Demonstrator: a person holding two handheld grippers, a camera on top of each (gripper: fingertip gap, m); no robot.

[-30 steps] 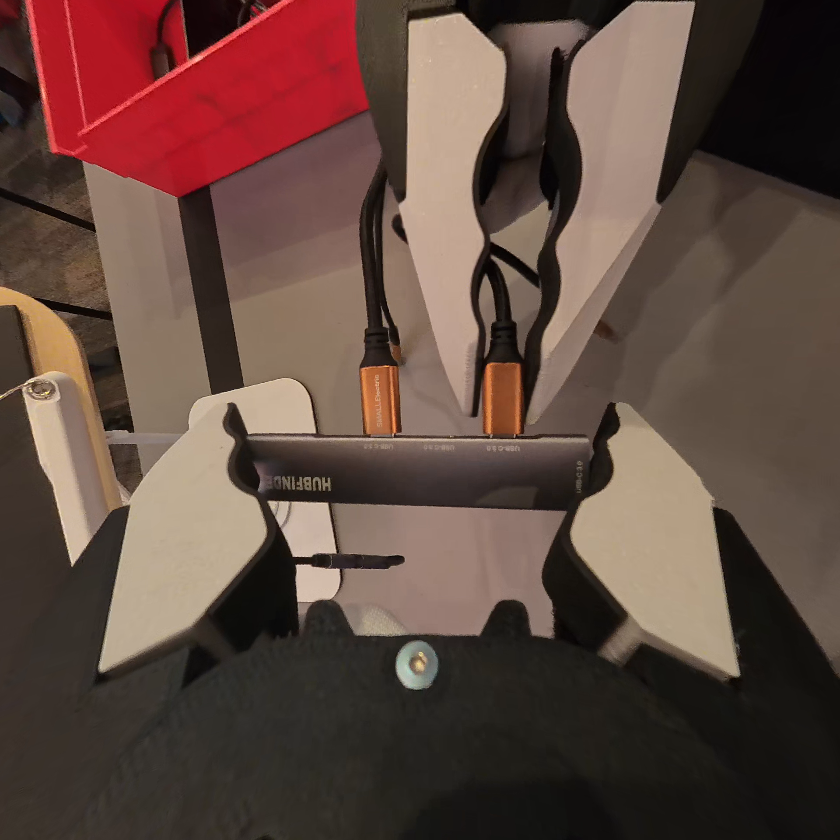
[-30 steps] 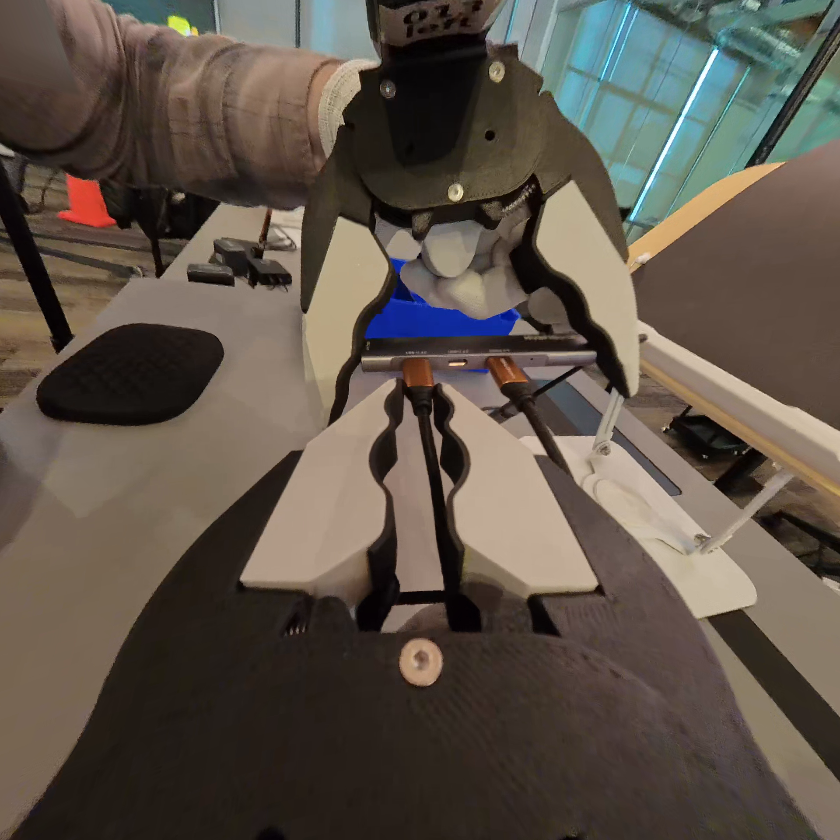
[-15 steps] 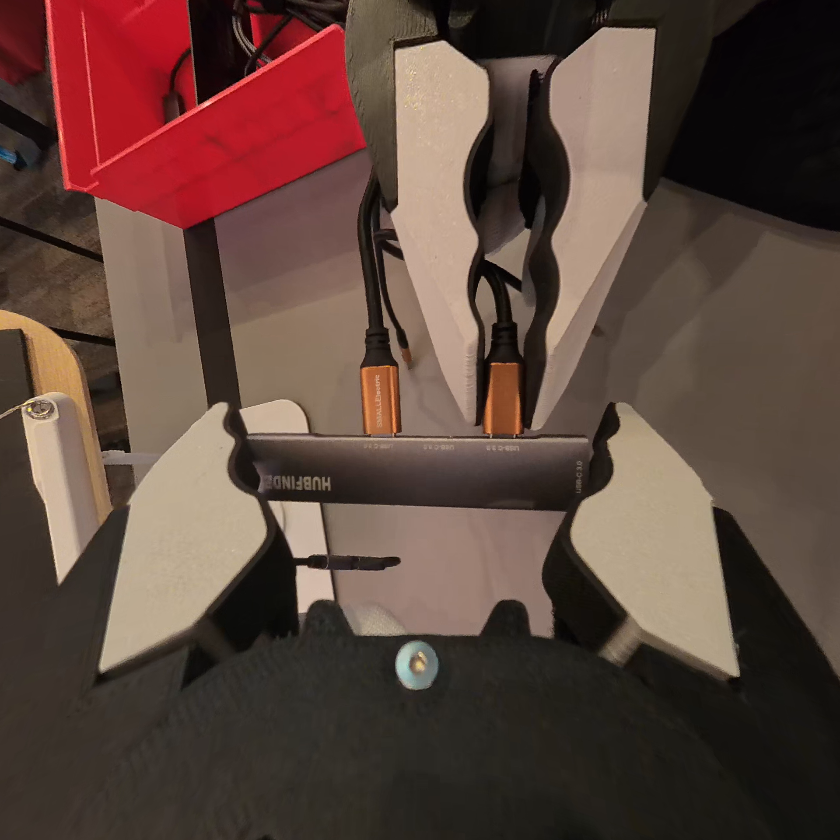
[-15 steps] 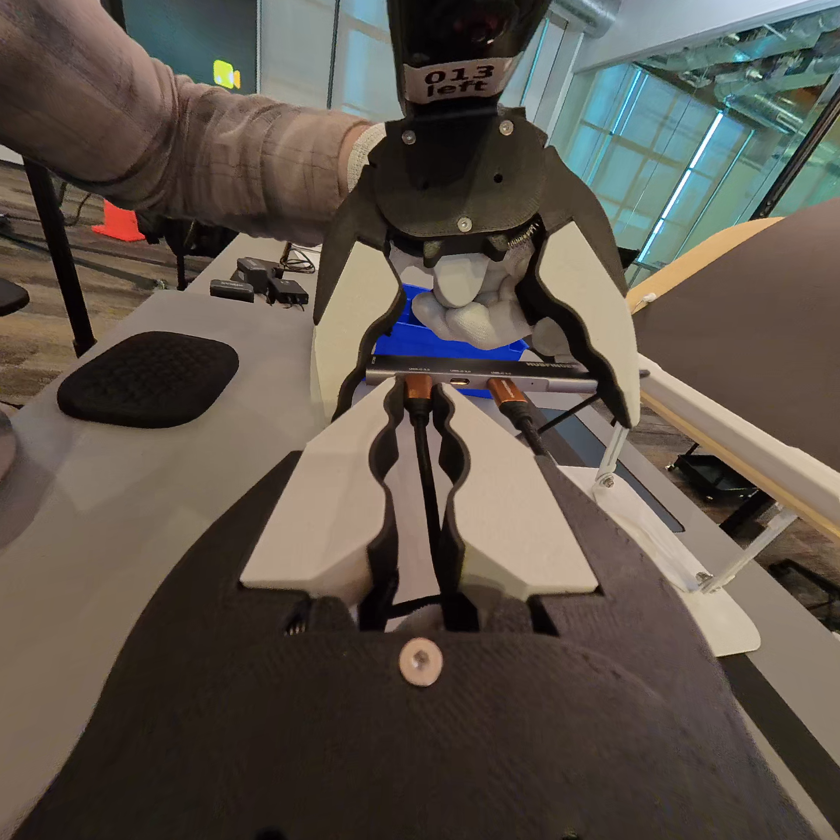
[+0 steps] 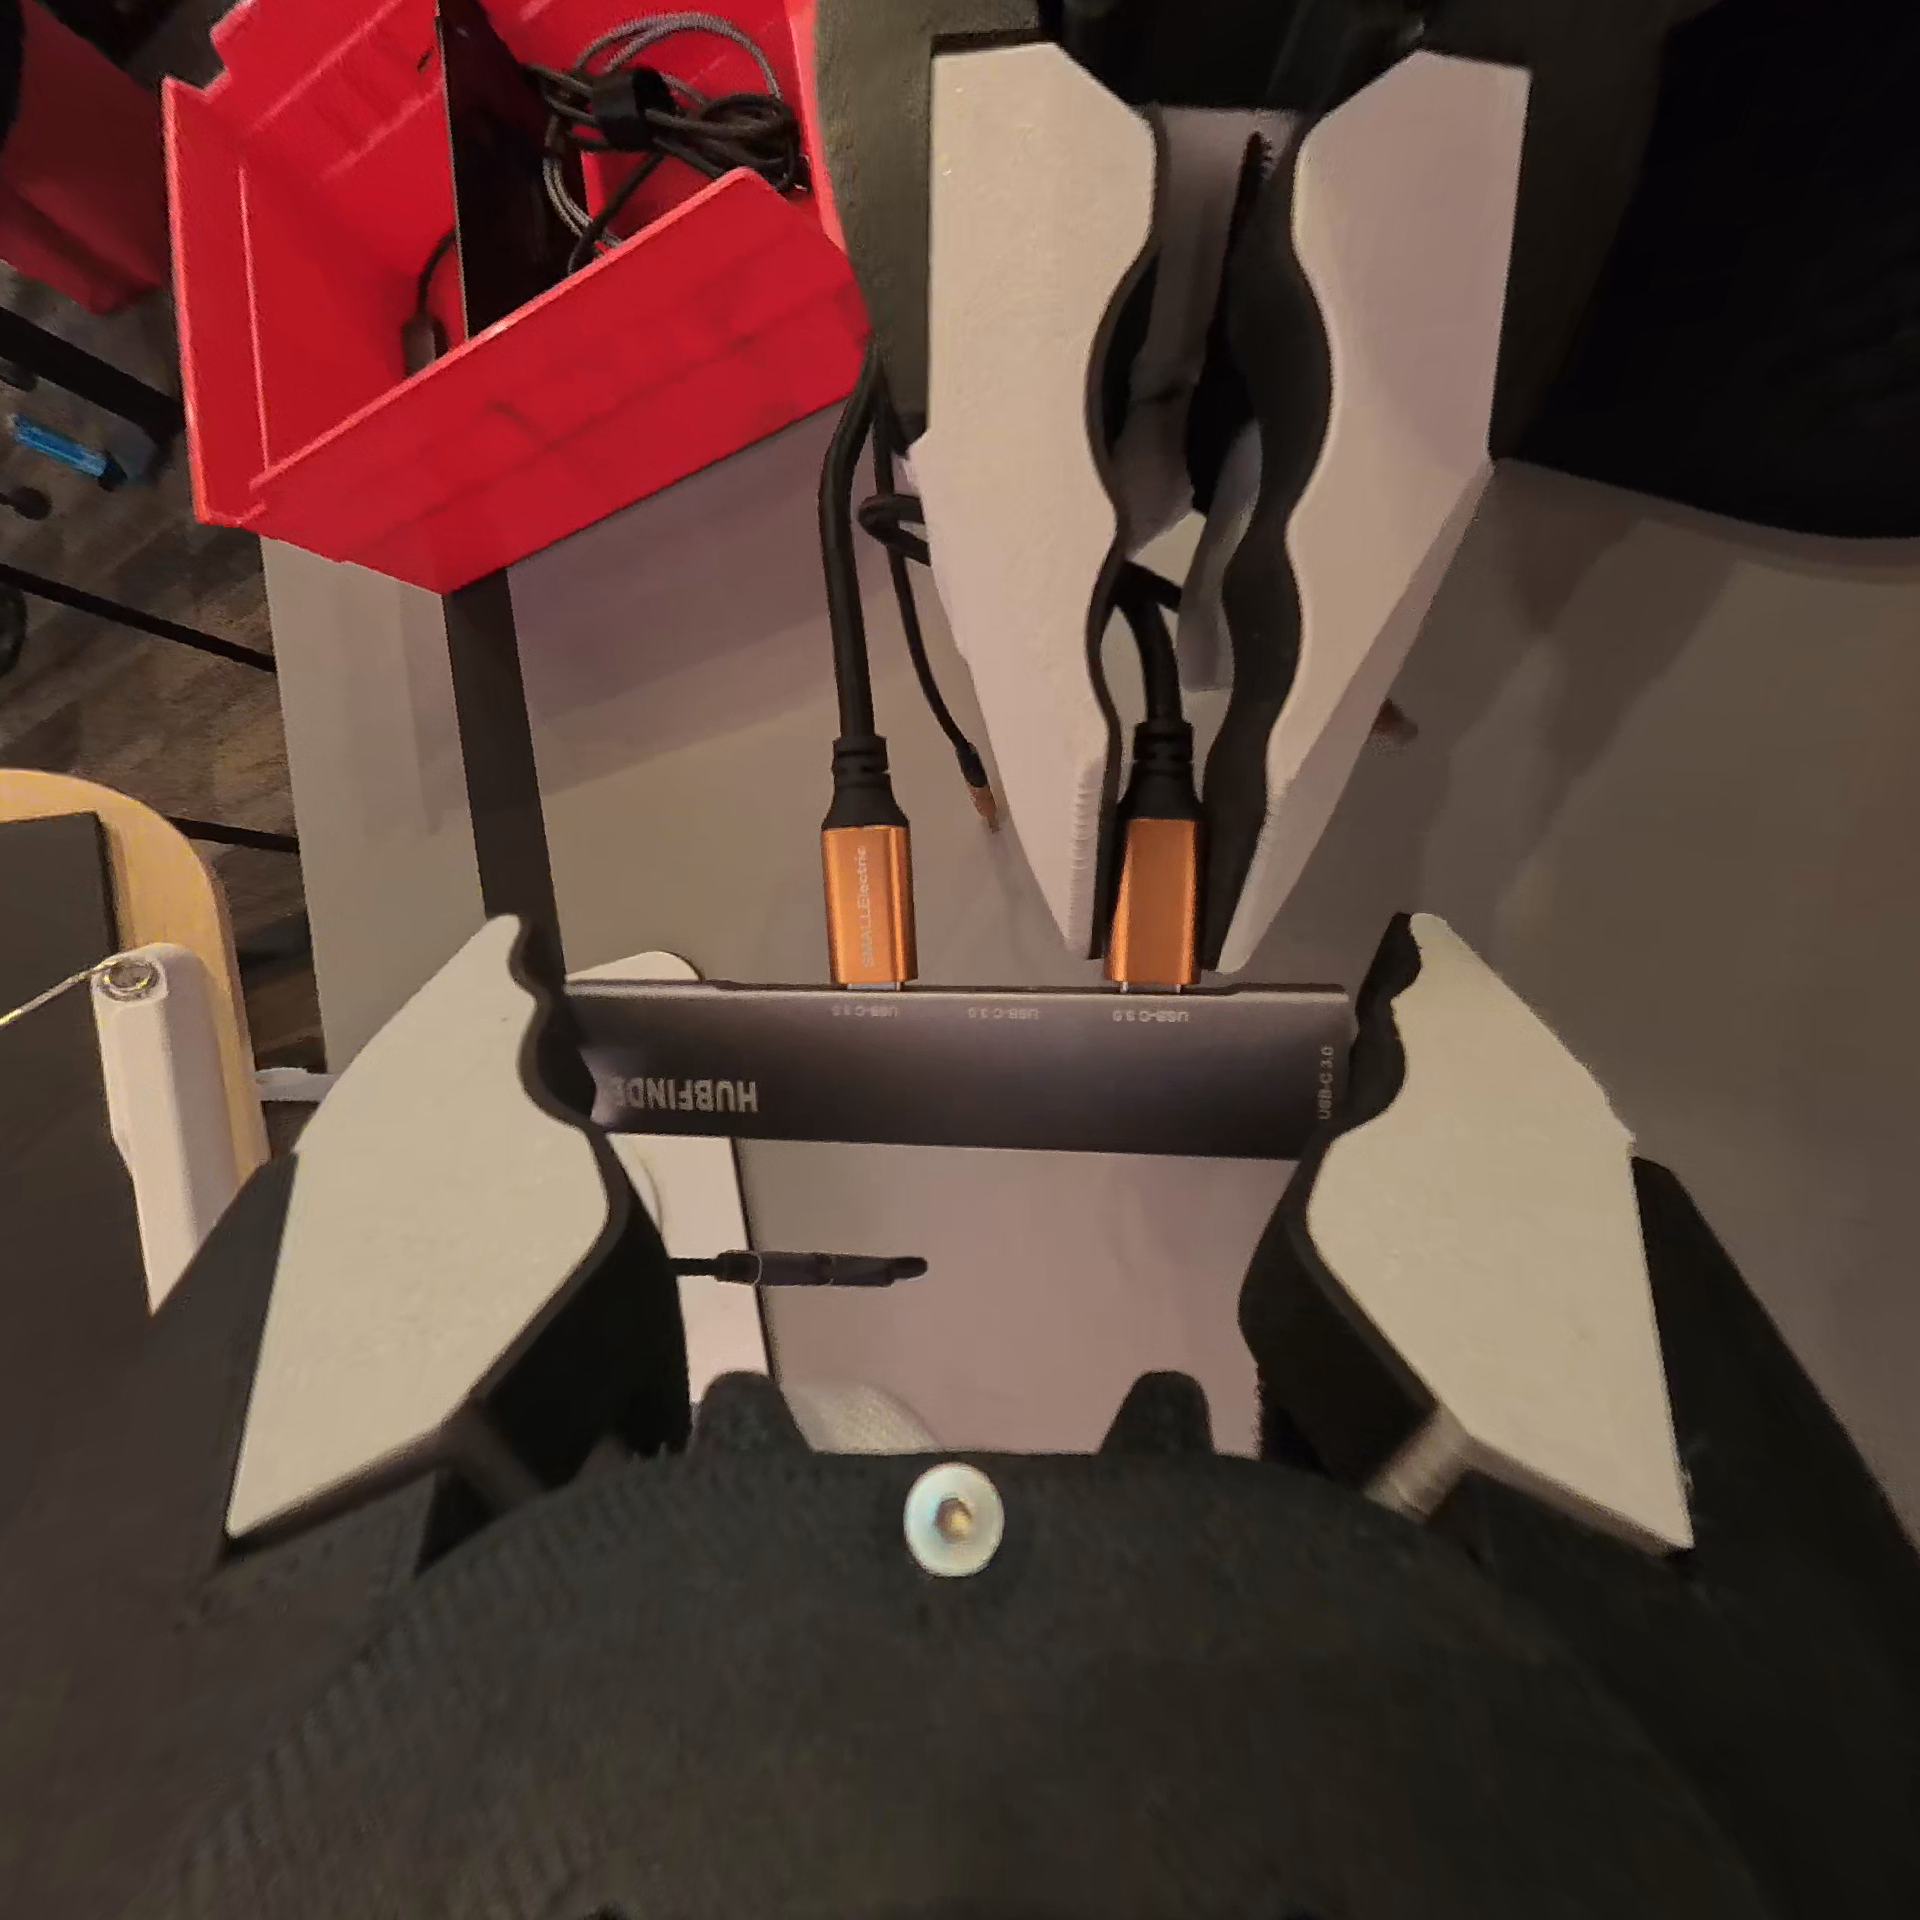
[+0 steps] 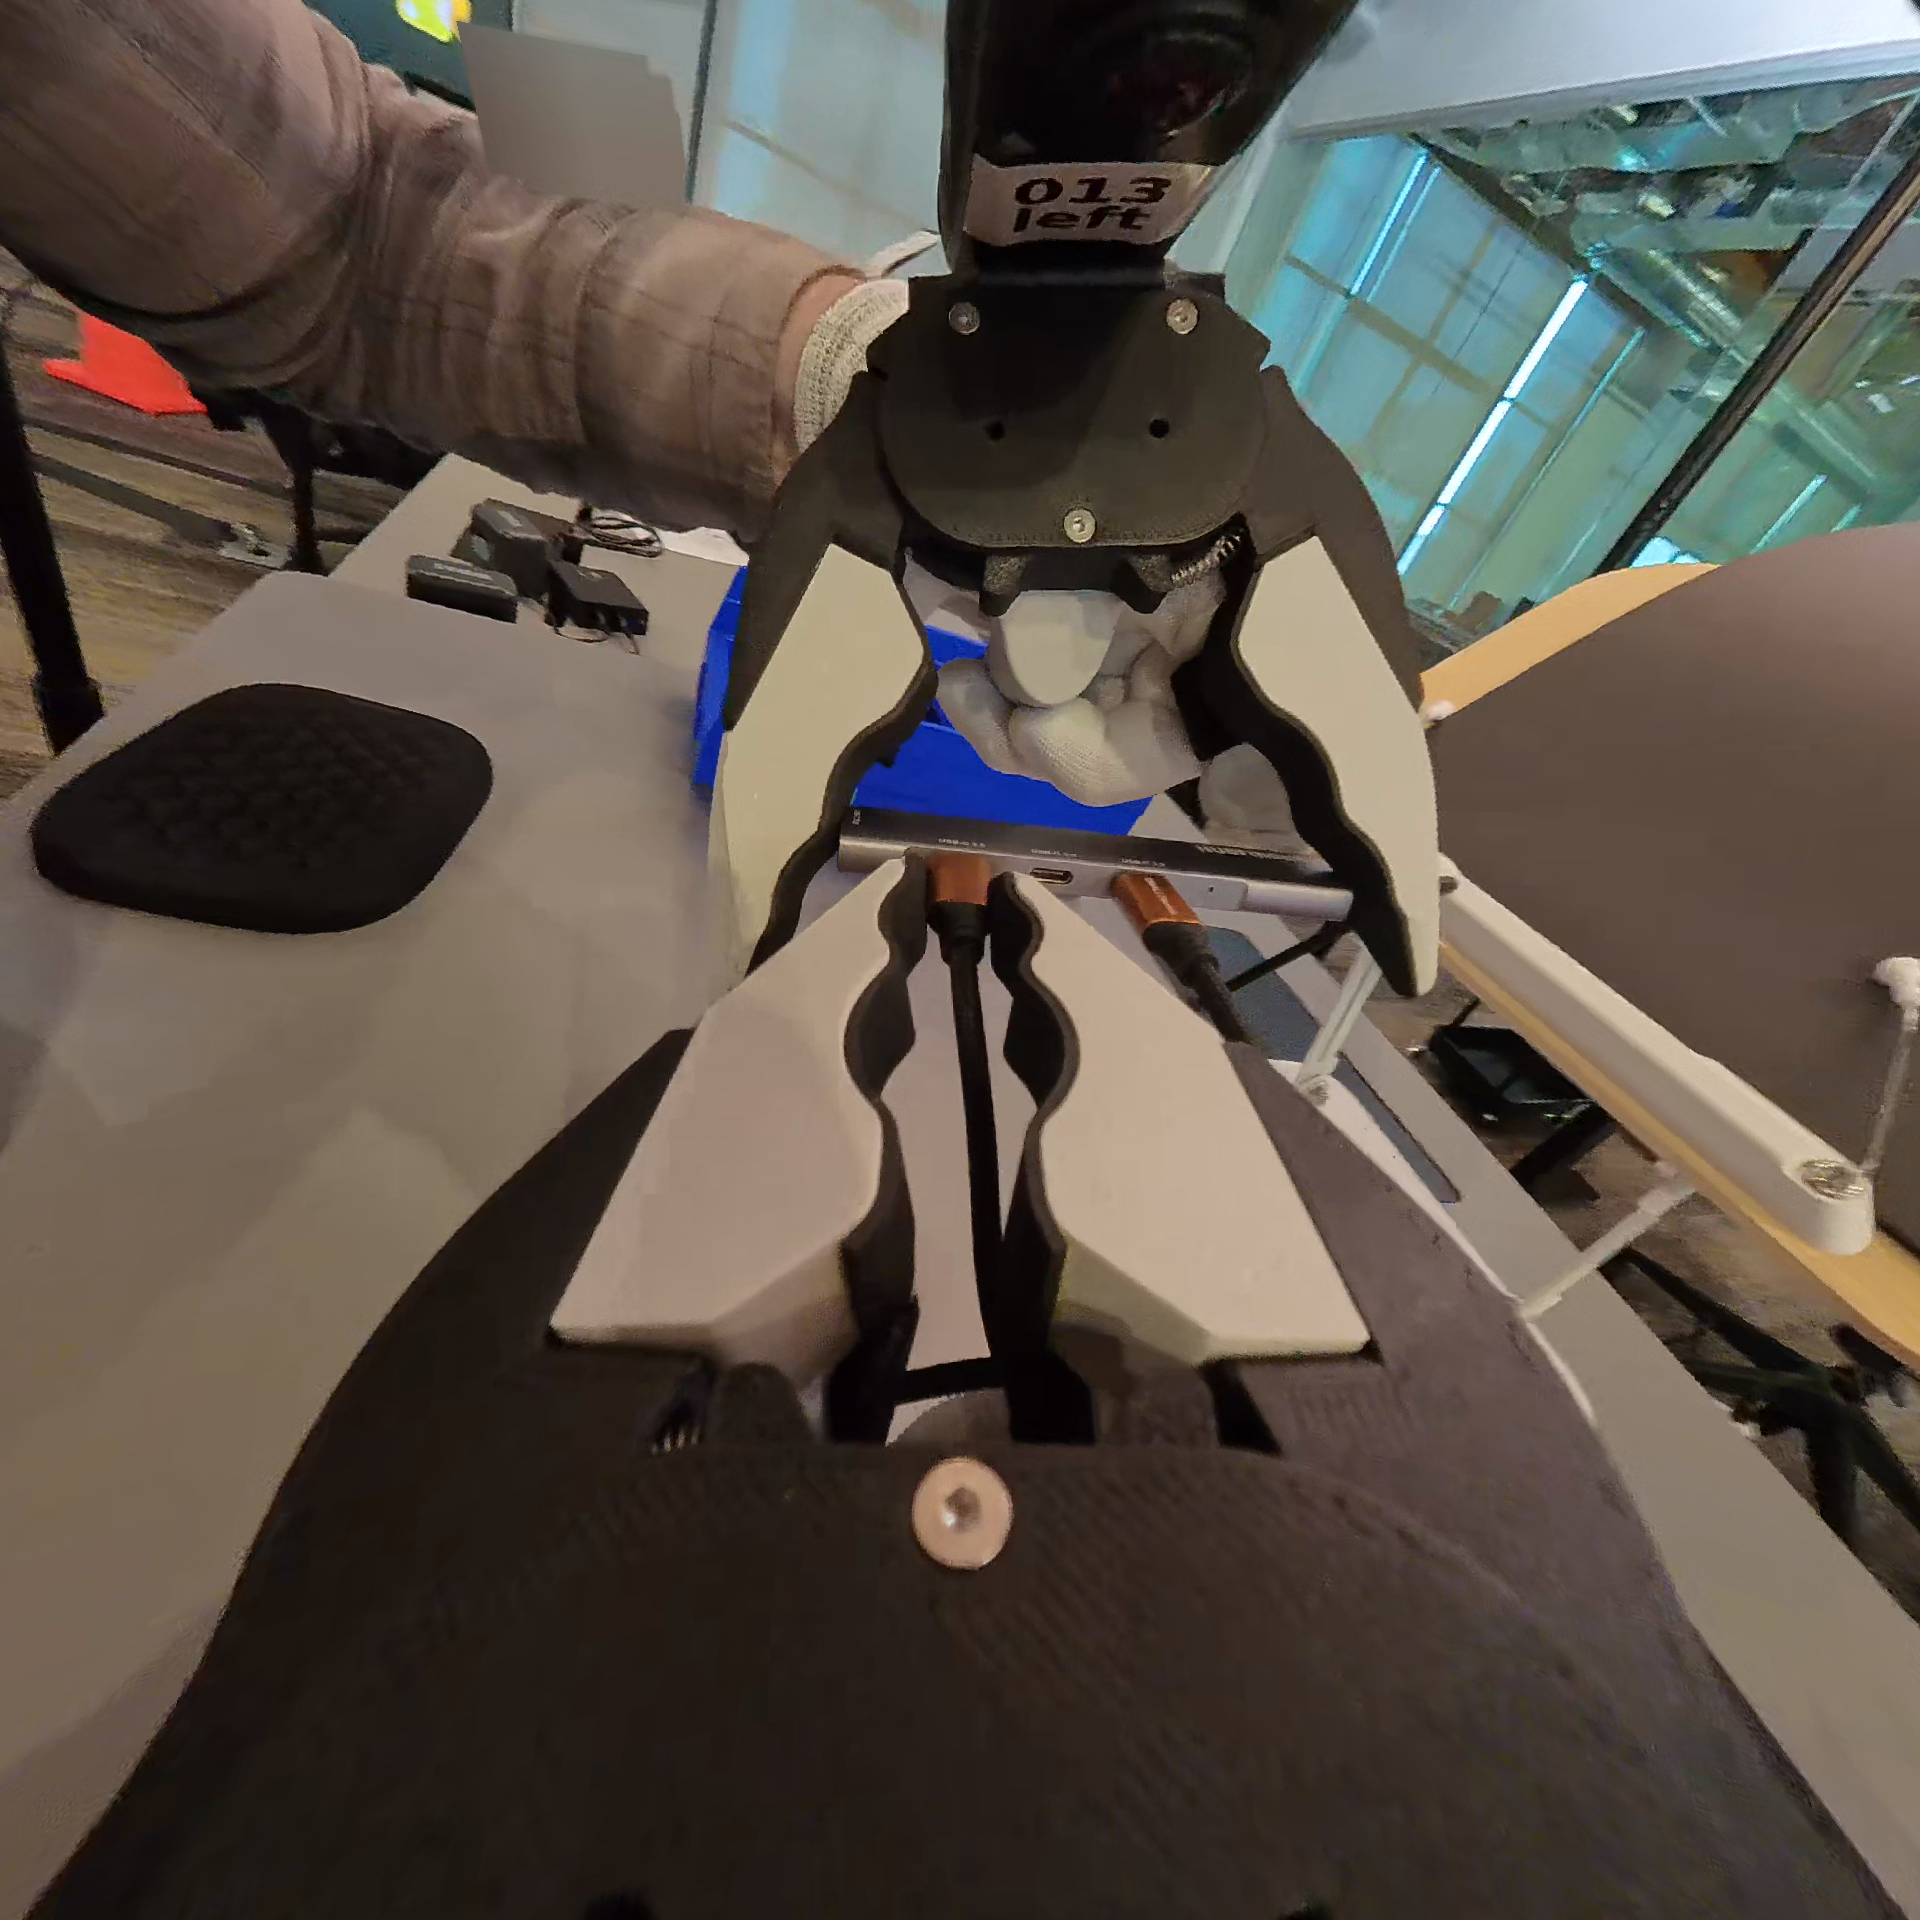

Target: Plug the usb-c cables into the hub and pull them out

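Left gripper [image 5: 961,1049] clamps the slim dark-grey metal hub [image 5: 956,1070] end to end, off the table, bracing it. Beyond, right gripper [image 5: 1153,935] pinches the right copper-sleeved black USB-C plug [image 5: 1155,902], seated; likely gripped for extraction. Left copper plug [image 5: 868,902] sits seated, untouched.

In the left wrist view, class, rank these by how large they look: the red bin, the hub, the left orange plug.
1. red bin
2. hub
3. left orange plug
The bin sits farther away, so true sizes are unsure.
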